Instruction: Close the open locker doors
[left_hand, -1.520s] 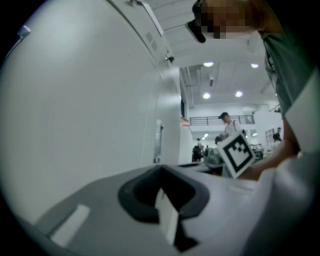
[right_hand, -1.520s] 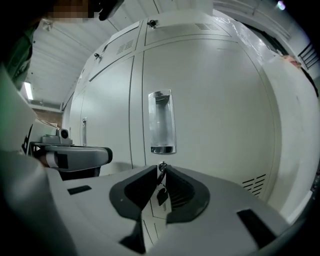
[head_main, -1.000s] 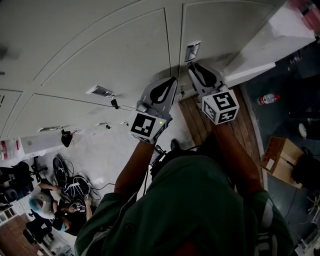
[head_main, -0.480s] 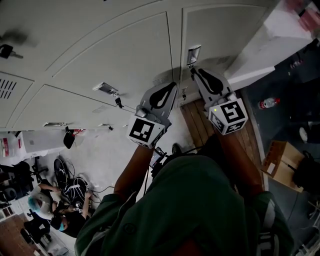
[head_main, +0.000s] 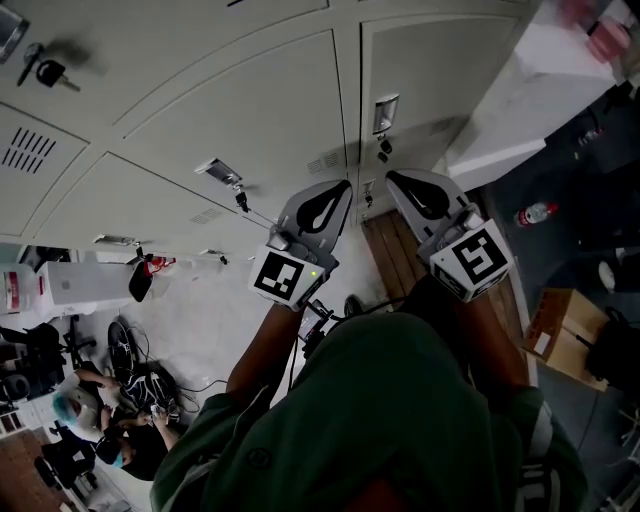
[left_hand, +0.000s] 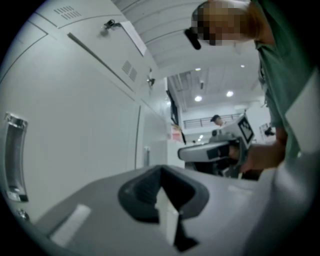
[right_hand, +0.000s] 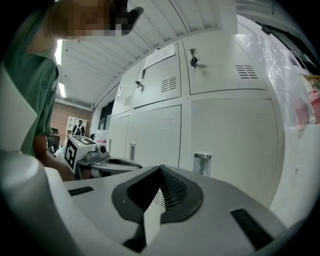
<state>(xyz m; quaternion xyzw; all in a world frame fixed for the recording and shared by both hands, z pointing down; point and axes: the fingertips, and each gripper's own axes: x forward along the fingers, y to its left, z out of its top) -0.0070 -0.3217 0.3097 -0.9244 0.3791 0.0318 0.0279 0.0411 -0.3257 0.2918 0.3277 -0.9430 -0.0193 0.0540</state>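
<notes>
A wall of grey locker doors (head_main: 250, 110) fills the top of the head view, and every door I can see lies flush and shut. One door (head_main: 440, 60) has a metal handle (head_main: 385, 112) just beyond my right gripper (head_main: 393, 177), which is shut and holds nothing. My left gripper (head_main: 345, 186) hangs beside it, also shut and empty, short of the neighbouring door's handle (head_main: 222, 172). In the left gripper view the jaws (left_hand: 161, 170) meet in front of a flat door (left_hand: 75, 125). The right gripper view shows its jaws (right_hand: 161, 169) closed before a handle (right_hand: 201, 162).
Keys hang from a lock (head_main: 48, 72) at the upper left. A white counter (head_main: 540, 90) juts out at the right, with a bottle (head_main: 533, 213) and a cardboard box (head_main: 560, 335) on the dark floor below. People sit at the lower left (head_main: 100, 420).
Both grippers have drawn back a little from the locker doors; the right one was close under the handle before. The view has shifted, so more of the upper-left lockers shows.
</notes>
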